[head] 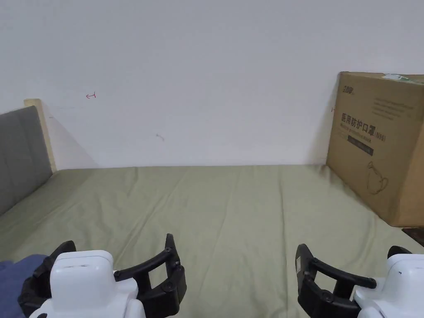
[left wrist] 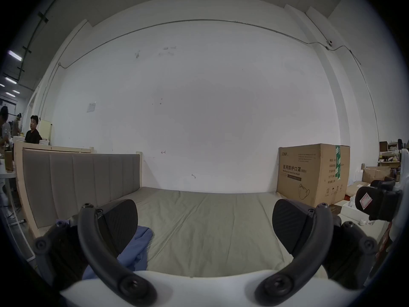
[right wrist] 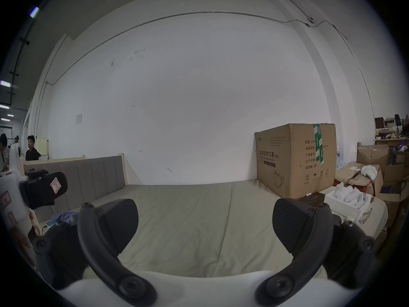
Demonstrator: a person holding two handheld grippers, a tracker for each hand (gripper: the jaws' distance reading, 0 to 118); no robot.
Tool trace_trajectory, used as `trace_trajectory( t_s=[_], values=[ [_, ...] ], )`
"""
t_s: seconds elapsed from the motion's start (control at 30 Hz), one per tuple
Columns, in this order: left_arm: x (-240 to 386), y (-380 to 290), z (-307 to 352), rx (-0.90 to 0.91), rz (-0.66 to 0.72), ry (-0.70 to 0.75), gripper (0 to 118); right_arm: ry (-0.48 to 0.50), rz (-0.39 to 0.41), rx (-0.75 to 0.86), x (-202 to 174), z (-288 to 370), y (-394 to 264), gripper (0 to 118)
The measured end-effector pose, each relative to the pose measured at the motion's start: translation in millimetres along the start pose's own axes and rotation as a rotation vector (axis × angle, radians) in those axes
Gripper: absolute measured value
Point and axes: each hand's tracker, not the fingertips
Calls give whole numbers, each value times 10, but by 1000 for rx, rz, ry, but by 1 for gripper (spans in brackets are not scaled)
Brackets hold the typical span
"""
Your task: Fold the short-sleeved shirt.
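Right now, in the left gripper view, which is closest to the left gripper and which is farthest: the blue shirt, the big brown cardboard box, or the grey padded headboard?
From the left gripper, whose jaws stand wide open:
1. The crumpled blue shirt, just beside its left jaw, low on the green sheet.
2. The grey padded headboard, along the left side.
3. The big brown cardboard box, far right, against the white wall.
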Motion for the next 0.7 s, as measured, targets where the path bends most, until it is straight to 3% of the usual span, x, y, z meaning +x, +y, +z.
trace_trajectory(
  t_s=[0.2,0.7],
  values=[
    [-40,-101,-33,8,-9,10,118,-6,-27,-25,37,-47,8,118],
    [3,-54,-32,-22,-21,-12,118,-4,-6,-39,27,-60,-16,118]
  ],
)
